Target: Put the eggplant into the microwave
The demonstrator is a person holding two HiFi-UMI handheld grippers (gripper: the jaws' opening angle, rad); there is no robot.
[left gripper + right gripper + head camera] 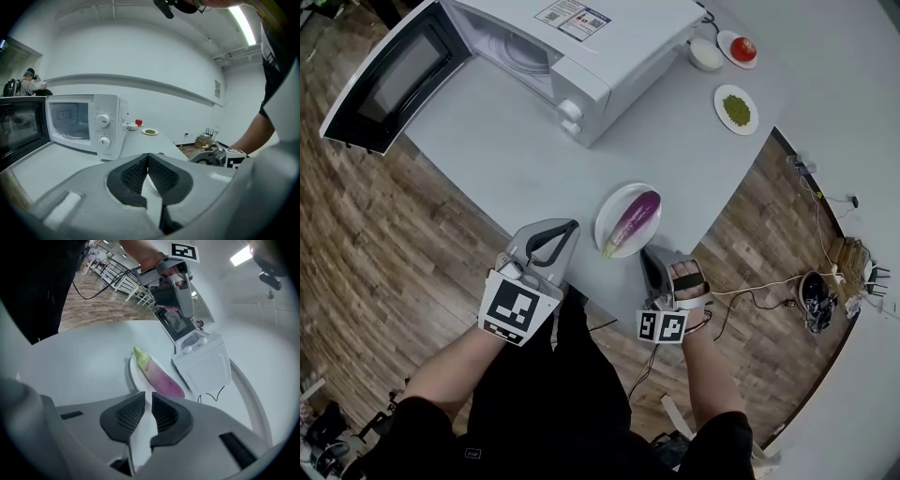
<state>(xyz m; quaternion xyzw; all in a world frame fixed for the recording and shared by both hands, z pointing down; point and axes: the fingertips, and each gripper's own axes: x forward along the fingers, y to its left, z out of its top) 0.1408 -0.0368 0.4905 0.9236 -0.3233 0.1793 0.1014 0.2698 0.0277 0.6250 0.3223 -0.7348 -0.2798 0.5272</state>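
eggplant: the eggplant [633, 223] lies flat on a white plate [610, 208] near the front edge of the tabletop [516, 150], outside and well apart from the microwave [581, 56].
long axis: diagonal in the head view; the green stem end points to the near edge, between the two claws, and the rounded purple end points away to the right.
microwave: its door [389, 80] is swung wide open to the left.
left claw [148, 157]: pads closed together, nothing in them; it sits near the plate's left side.
right claw [147, 397]: pads a narrow slit apart, nothing between them; it sits just beside the plate's near right rim, aimed along the eggplant.
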